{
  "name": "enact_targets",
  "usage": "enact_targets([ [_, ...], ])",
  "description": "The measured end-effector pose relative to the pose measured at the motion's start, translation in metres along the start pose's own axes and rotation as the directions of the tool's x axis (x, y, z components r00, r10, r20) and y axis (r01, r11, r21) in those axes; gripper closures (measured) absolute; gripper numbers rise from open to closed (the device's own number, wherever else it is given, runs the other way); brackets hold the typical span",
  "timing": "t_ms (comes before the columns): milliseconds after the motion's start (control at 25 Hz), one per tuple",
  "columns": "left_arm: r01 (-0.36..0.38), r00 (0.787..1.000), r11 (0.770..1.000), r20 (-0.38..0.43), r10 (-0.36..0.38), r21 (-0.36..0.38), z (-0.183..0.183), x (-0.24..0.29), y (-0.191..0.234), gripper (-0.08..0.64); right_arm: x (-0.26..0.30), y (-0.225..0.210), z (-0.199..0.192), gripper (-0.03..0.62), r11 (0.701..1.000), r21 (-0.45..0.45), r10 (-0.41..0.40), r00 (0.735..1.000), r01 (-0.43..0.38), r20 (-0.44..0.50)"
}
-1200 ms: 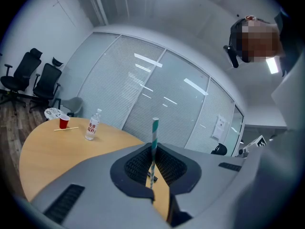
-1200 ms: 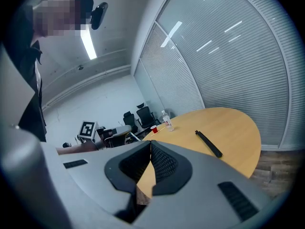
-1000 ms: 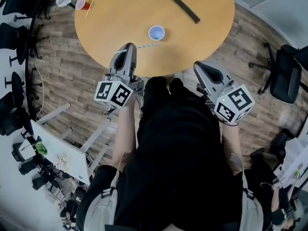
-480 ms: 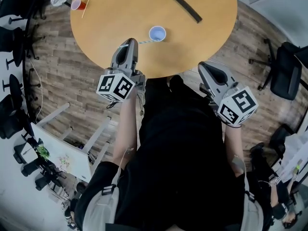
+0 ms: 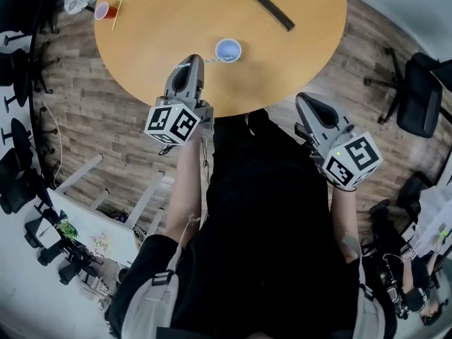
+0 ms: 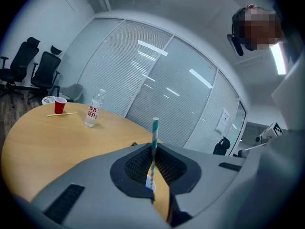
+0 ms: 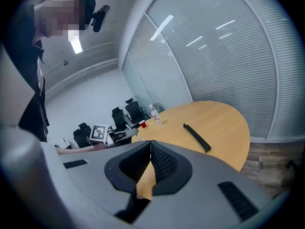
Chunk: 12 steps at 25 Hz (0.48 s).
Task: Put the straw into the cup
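Note:
A small pale blue cup (image 5: 228, 49) stands open side up on the round wooden table (image 5: 296, 55), near its front edge. My left gripper (image 5: 195, 61) hovers over the table just left of the cup and is shut on a teal-and-white striped straw (image 5: 214, 60), whose free end reaches toward the cup. In the left gripper view the straw (image 6: 154, 136) stands upright, pinched between the dark pads (image 6: 167, 165). My right gripper (image 5: 305, 102) hangs off the table's front edge, shut, with nothing held. Its jaws meet in the right gripper view (image 7: 150, 145).
A long black bar (image 5: 263, 3) lies at the table's far side. A red cup (image 5: 104, 10), a thin wooden stick (image 5: 120, 8) and a water bottle (image 6: 94, 110) sit at the far left. Office chairs (image 5: 417, 101) stand around on the wooden floor.
My left gripper has carried the straw forward over the table edge, closer to the cup. The right gripper has stayed about where it was.

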<state>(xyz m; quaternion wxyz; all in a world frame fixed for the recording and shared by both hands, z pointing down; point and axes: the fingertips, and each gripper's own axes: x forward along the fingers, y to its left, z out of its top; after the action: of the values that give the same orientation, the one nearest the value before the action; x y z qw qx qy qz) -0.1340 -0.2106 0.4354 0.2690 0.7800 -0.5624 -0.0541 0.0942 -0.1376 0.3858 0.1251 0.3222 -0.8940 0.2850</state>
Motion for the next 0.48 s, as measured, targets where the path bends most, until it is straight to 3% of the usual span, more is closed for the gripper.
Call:
enact_targets([
  [480, 0.025, 0.998, 1.000, -0.052, -0.025, -0.011, -0.030, 0.018, 0.015, 0.528, -0.010, 0.000, -0.016, 0.574, 0.995, 0.042, -0.095, 0.995, 0.095, -0.008],
])
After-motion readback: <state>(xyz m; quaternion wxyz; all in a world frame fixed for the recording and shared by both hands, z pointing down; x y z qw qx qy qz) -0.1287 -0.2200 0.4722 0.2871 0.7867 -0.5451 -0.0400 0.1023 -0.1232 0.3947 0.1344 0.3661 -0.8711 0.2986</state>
